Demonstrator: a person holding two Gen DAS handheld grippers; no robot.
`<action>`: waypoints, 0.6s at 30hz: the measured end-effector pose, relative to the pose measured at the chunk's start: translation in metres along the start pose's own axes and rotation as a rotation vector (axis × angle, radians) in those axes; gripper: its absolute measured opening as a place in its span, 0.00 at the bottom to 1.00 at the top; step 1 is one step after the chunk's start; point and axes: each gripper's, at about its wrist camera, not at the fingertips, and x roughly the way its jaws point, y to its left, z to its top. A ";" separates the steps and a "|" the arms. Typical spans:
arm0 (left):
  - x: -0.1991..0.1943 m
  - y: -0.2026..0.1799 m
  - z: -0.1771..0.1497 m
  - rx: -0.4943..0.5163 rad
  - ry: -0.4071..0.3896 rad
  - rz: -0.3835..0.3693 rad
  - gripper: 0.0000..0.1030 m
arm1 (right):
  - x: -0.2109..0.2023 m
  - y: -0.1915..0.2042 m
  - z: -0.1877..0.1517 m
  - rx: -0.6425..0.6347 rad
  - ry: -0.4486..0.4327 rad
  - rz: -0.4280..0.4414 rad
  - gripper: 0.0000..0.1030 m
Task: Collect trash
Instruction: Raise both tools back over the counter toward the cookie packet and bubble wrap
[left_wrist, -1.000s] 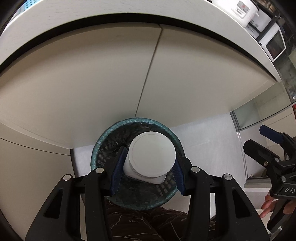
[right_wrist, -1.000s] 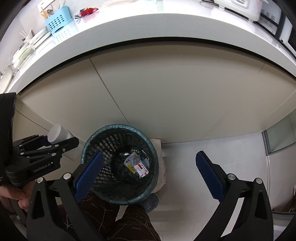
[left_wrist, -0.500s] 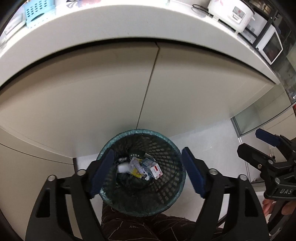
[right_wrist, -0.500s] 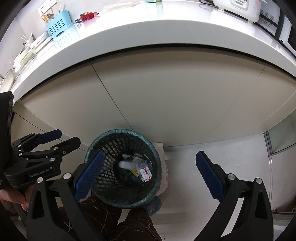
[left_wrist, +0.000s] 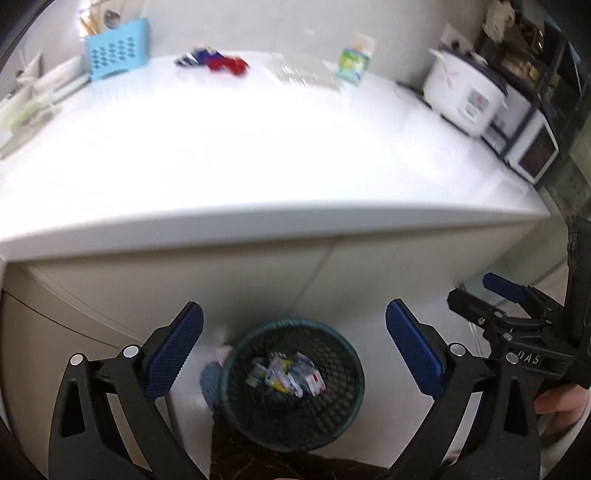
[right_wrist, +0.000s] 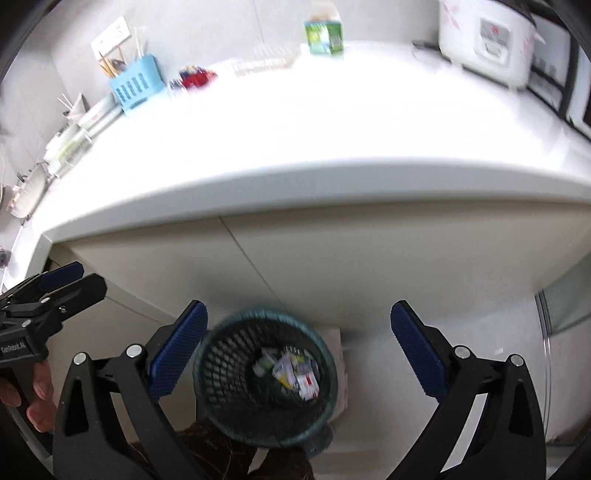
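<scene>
The white worktop (left_wrist: 258, 155) fills the upper frame, its leftover red wrapper (left_wrist: 227, 64) and green carton (left_wrist: 352, 64) at the top. At bottom centre, the mesh bin (left_wrist: 291, 380) holds the collected trash (left_wrist: 286, 376). Left gripper (left_wrist: 293, 350) is opening, right gripper (right_wrist: 299, 350) wide apart, both fingers empty; best to rise clear of the edge before reaching.

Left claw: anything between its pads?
No. The left claw is opening with bare blue pads; only the waste basket shows below.

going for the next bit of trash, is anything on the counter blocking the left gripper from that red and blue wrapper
Nothing visible does. The left gripper, jaws opening and empty, is above the bin; the countertop between it and the red and blue wrapper looks bare, though blurred.
</scene>
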 end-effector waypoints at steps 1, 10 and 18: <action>-0.005 0.004 0.007 -0.012 -0.009 0.008 0.94 | -0.002 0.002 0.010 -0.002 -0.012 0.004 0.93; -0.042 0.029 0.072 -0.049 -0.093 0.064 0.94 | -0.017 0.023 0.085 -0.060 -0.101 0.020 0.93; -0.056 0.046 0.133 -0.047 -0.137 0.080 0.94 | -0.017 0.035 0.143 -0.071 -0.144 0.010 0.93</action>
